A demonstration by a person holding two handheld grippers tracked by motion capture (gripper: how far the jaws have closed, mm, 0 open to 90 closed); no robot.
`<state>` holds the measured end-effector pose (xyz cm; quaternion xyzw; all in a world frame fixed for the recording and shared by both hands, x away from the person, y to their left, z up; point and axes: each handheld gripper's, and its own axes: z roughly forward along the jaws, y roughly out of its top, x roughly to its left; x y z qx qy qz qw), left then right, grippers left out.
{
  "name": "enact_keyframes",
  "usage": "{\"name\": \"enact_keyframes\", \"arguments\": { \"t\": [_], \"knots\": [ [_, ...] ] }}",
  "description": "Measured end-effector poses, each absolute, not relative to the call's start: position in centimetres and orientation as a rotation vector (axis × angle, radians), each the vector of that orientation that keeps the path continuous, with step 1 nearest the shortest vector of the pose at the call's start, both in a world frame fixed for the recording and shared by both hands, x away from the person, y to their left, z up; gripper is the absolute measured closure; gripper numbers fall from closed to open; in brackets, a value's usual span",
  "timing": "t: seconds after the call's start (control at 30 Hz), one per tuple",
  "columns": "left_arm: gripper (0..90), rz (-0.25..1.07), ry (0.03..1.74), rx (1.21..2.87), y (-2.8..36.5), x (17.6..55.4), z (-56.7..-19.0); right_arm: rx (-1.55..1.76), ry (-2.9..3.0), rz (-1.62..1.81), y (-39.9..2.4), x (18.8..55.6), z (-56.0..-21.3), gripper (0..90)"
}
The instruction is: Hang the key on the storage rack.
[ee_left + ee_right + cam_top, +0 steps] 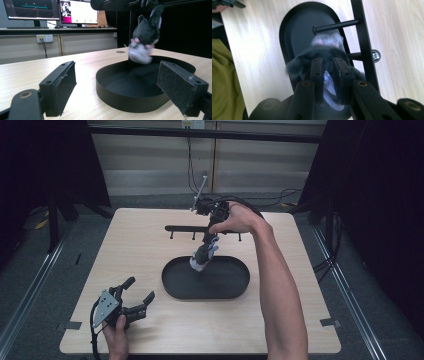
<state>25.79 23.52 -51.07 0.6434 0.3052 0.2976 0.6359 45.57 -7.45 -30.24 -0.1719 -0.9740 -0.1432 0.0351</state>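
Right hand-held gripper (327,75) clamps a plush toy (202,256) over the black tray (172,287) — soft, light, squashes easily; left hand-held gripper (137,296) gapes empty.

High view looks down the table; gripper views sit close, sharing the black tray (172,287).

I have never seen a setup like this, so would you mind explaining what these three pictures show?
A person sits at a wooden table with a hand-held two-jaw gripper in each hand. The high view looks down from above; the other two come from cameras riding on the grippers. The left gripper rests near the table's edge, open and empty. The right gripper is shut on a grey and white sock, dangling it over a black oval tray. Behind the tray stands a black rack with pegs.
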Motion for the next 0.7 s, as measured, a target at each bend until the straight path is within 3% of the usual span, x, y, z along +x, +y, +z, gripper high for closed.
{"name": "enact_keyframes", "arguments": {
  "t": [0.7],
  "knots": [
    [15.3,0.681,0.693,1.473,23.5,25.8,-51.1,-0.564,-3.001,-0.789,-8.1,40.7,-30.2,61.3]
  ]
}}
